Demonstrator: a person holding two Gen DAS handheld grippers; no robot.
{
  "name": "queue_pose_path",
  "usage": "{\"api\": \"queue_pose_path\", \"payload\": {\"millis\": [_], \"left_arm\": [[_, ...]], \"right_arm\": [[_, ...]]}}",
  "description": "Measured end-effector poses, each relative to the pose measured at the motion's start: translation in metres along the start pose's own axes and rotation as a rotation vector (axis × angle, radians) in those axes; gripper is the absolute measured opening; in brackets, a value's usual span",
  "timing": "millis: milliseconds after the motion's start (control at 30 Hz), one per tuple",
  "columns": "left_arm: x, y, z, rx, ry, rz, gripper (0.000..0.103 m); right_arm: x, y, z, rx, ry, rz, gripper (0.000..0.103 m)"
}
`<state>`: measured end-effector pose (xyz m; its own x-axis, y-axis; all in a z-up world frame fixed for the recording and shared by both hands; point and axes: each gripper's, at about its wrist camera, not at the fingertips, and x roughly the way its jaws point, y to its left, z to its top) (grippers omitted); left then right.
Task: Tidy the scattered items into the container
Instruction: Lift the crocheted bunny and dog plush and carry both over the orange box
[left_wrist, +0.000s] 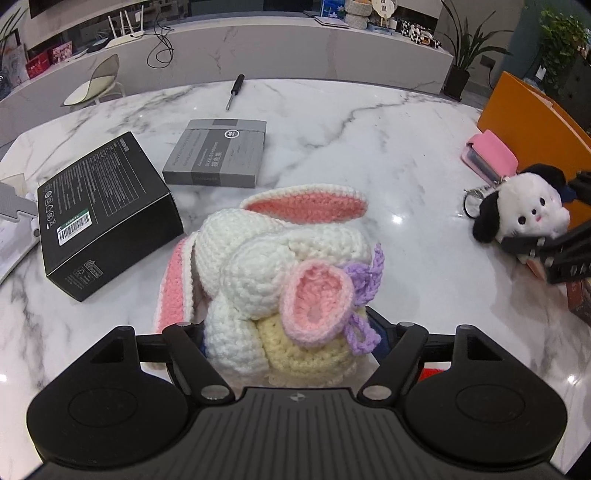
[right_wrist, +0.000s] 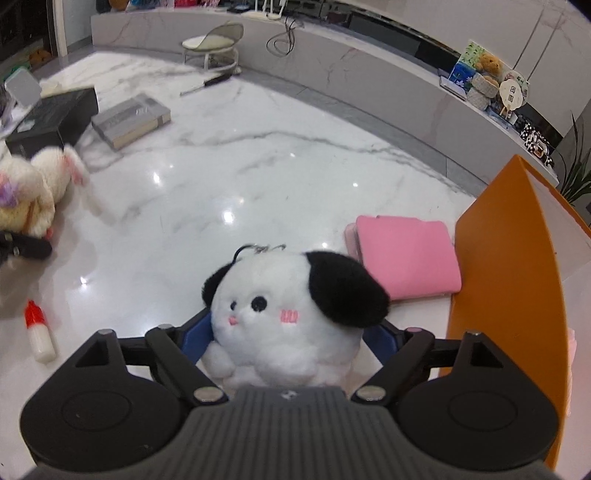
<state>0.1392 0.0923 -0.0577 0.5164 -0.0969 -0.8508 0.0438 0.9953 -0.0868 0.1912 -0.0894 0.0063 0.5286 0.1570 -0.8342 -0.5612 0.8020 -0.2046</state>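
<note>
While the left gripper (left_wrist: 291, 332) pinches the crochet bunny (left_wrist: 280, 273), the right gripper (right_wrist: 288, 332) squeezes the plush puppy (right_wrist: 291, 314), bound for the orange box (right_wrist: 517, 266) at right.

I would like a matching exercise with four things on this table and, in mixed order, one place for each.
Things:
1. crochet rabbit
2. plush dog
3. screwdriver
4. pink case

Places:
A. beside the orange container
B. between the fingers of the left gripper
C. far side of the table, beyond the grey box
D. between the fingers of the right gripper

Pairs: 1-B, 2-D, 3-C, 4-A
</note>
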Motion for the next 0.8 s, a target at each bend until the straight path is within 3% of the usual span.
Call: {"api": "queue_pose_path", "payload": {"millis": [200, 800], "left_arm": [[-0.004, 0.012, 0.001, -0.078, -0.022, -0.021, 0.076], [-0.032, -0.008, 0.017, -0.046, -0.046, -0.067, 0.074]], "right_arm": [[0.006, 0.0, -0.002, 0.004, 0.019, 0.006, 0.075], [-0.062, -0.044, 0.022, 0.179, -0.139, 0.018, 0.074]]}}
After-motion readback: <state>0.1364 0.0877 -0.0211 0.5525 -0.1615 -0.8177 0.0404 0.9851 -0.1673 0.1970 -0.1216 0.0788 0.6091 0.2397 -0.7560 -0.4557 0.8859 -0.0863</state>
